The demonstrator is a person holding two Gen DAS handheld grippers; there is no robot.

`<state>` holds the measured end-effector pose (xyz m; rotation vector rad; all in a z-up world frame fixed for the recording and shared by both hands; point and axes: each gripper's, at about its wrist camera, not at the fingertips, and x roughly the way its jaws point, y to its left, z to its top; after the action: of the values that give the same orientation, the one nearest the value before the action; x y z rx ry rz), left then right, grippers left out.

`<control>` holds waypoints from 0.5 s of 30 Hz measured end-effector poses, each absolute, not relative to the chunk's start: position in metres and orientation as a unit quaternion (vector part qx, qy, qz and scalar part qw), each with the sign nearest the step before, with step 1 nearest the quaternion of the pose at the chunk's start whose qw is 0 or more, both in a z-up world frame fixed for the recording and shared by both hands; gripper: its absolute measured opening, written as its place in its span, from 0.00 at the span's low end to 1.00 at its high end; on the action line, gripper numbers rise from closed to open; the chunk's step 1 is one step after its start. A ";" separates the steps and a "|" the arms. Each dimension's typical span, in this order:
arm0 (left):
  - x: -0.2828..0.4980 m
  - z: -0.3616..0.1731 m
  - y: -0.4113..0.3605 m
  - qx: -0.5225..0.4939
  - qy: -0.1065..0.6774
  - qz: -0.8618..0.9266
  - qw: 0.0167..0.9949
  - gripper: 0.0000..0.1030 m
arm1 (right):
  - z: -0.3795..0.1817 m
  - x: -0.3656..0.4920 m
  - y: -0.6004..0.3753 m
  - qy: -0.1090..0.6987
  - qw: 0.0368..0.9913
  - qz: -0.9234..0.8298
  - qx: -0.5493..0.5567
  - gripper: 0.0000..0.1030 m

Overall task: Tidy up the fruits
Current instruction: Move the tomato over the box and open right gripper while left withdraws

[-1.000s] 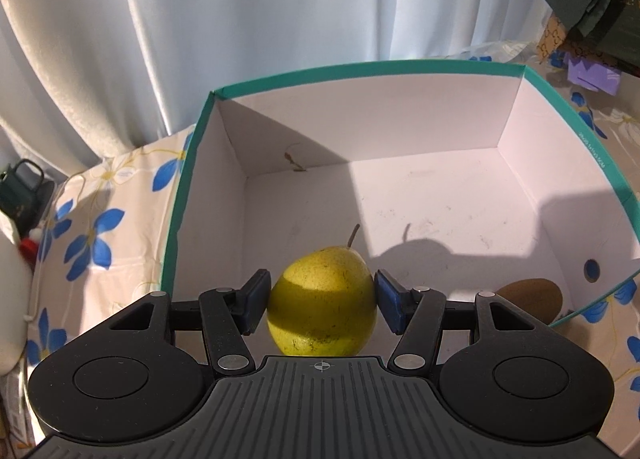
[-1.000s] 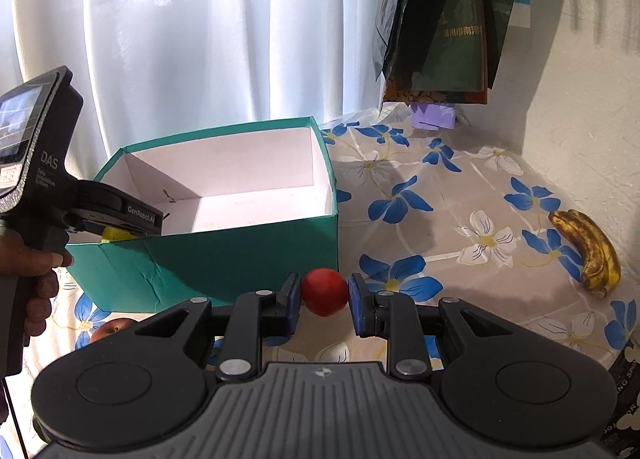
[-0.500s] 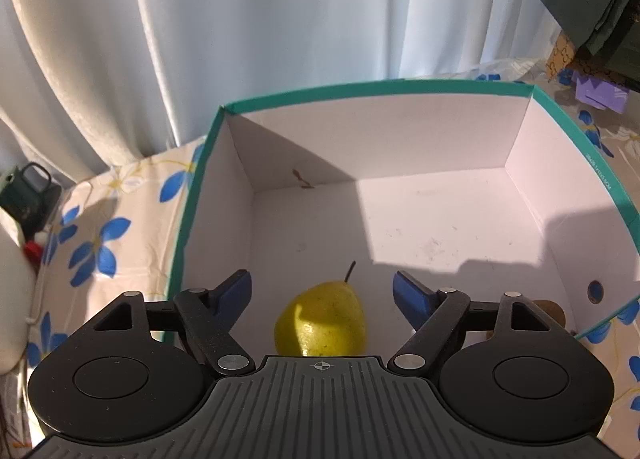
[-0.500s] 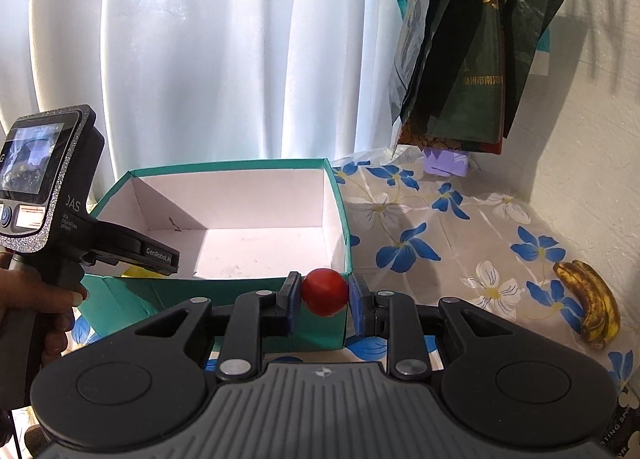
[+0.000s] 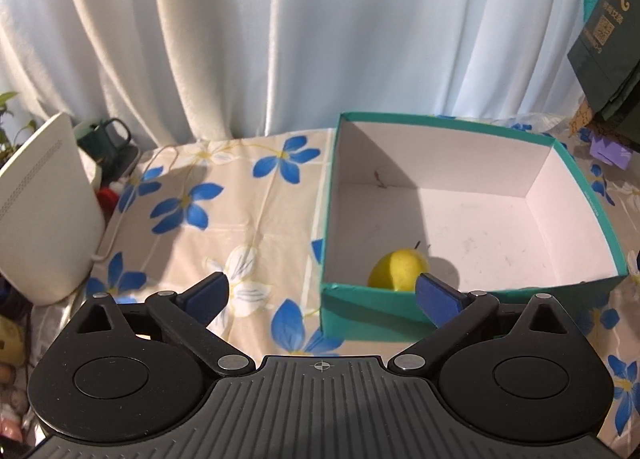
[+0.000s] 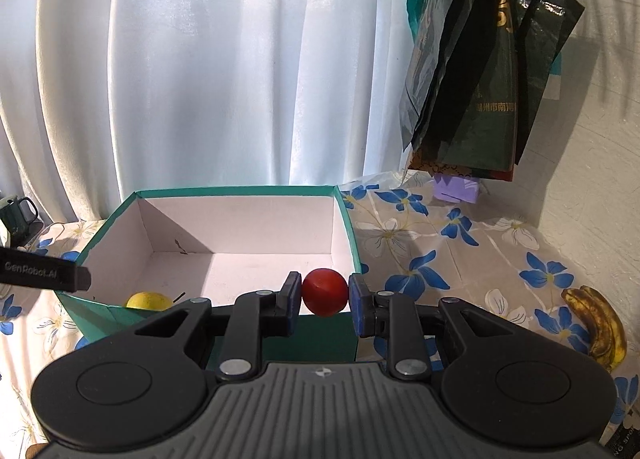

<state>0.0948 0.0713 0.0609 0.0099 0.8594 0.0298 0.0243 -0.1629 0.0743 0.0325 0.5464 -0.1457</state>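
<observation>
The right tongs (image 6: 325,296) are pinching a small red fruit (image 6: 324,297), smooth, glossy and almost round, between their blue pads, with no clear long axis to read. They are holding it over the near wall of a box (image 6: 344,215), close to that box's near right corner. The left tongs (image 5: 322,297) are standing spread wide with nothing between their blue pads, above the flowered cloth on the table (image 5: 248,211) and just outside the box's near left corner. In the right view only a black side piece of the left tongs is showing at the left edge.

The box (image 5: 448,125) is made of cardboard, teal outside and along the rim, plain white inside, rectangular and open at the top. A yellow pear (image 5: 396,270) is lying on its floor in the near left corner, smooth-skinned and rounded, with its thin dark stem pointing up and toward the far right, so its long axis is tilting that way. The pear (image 6: 149,301) is half hidden behind the near wall in the right view.

To the right, well apart from the box, a browned, curved bunch of bananas (image 6: 598,325) is lying on the cloth, its length running near to far. Farther back, dark plastic bags (image 6: 480,71) are hanging by the wall, and a pleated white curtain (image 6: 240,59) is closing off the back.
</observation>
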 end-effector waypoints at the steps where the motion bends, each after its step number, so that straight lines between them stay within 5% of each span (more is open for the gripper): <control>1: 0.090 0.060 0.078 -0.003 0.415 0.020 0.910 0.99 | 0.076 0.025 -0.162 0.267 0.961 -0.070 0.014 0.24; 15: 0.054 0.044 0.130 -0.040 0.438 0.090 0.893 0.99 | 0.054 0.073 -0.160 0.286 0.957 -0.047 0.000 0.24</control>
<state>0.0545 0.1299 0.0438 -0.0831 0.9093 0.1858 0.0732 -0.1598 0.0539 -0.0005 0.5797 -0.0949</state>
